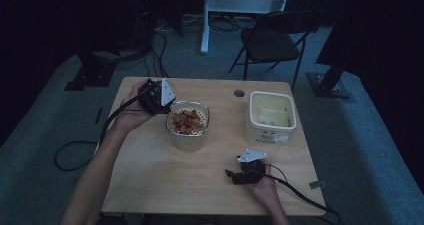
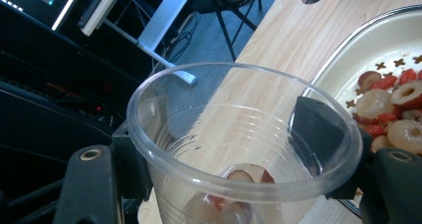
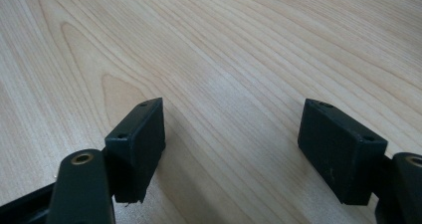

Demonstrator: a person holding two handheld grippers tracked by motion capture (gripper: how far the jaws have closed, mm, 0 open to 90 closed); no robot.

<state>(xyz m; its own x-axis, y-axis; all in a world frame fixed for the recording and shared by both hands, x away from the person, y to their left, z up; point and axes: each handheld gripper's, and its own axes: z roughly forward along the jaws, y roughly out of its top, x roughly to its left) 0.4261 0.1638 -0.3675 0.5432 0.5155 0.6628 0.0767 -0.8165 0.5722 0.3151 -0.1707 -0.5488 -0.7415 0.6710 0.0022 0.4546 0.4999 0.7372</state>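
- The worktop (image 1: 150, 180), pale wood, has a round hole (image 1: 239, 92) near its far edge; a broad bare stretch lies on the near side of the strainer bowl.
- A white tub (image 1: 271, 118) stands well to the right of the strainer bowl; dark print on its front is too small to read.
- The strainer bowl (image 1: 188, 125), mid-worktop, holds red and pale fruit pieces (image 1: 187, 122).
- The left gripper (image 2: 234, 149) is at the bowl's far-left rim, fingers (image 2: 318, 129) clamped on a clear plastic cup (image 2: 239, 149) with a few fruit pieces inside.
- The right gripper (image 3: 234, 149) is near the front edge, right of the bowl, fingers apart, nothing between them.
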